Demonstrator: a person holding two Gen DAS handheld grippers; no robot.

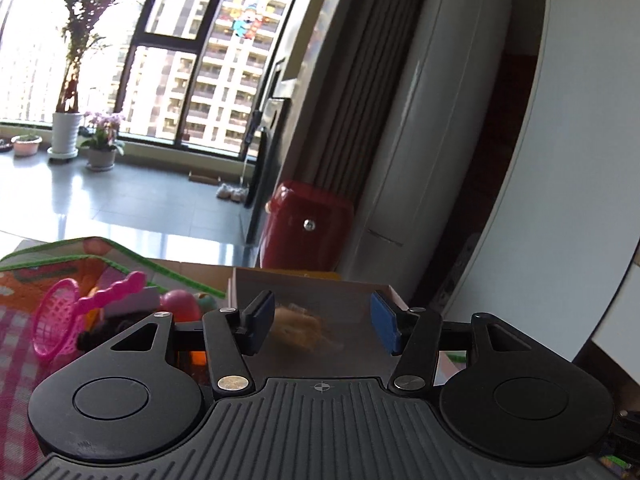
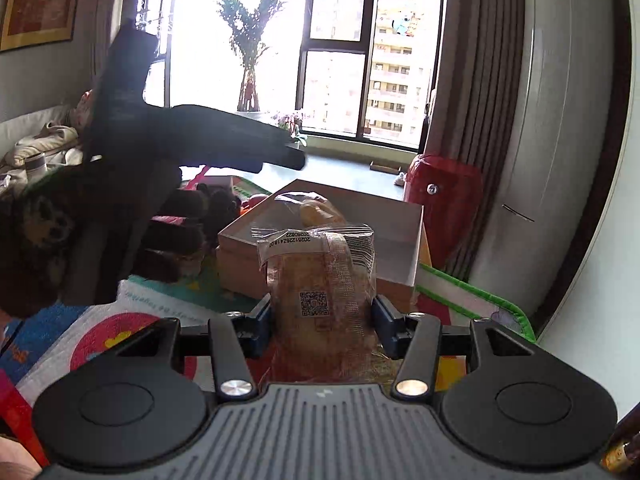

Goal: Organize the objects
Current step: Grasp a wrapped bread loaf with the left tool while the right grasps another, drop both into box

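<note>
My right gripper [image 2: 322, 314] is shut on a clear-wrapped bread packet [image 2: 320, 276] with a QR label, held just in front of an open cardboard box [image 2: 400, 240]. Another wrapped bun [image 2: 318, 210] lies inside that box. My left gripper [image 1: 324, 320] is open and empty, hovering over the same box [image 1: 352, 296], where a blurred bun [image 1: 304, 326] shows between its fingers. The left gripper also shows as a dark shape in the right wrist view [image 2: 192, 136], up and to the left of the box.
A colourful play mat [image 2: 472, 296] lies under the box. Pink toy net [image 1: 56, 320], pink wand [image 1: 112, 292] and other toys sit left of the box. A red bin [image 2: 444, 204], curtain and white standing unit are to the right; potted plants by the window.
</note>
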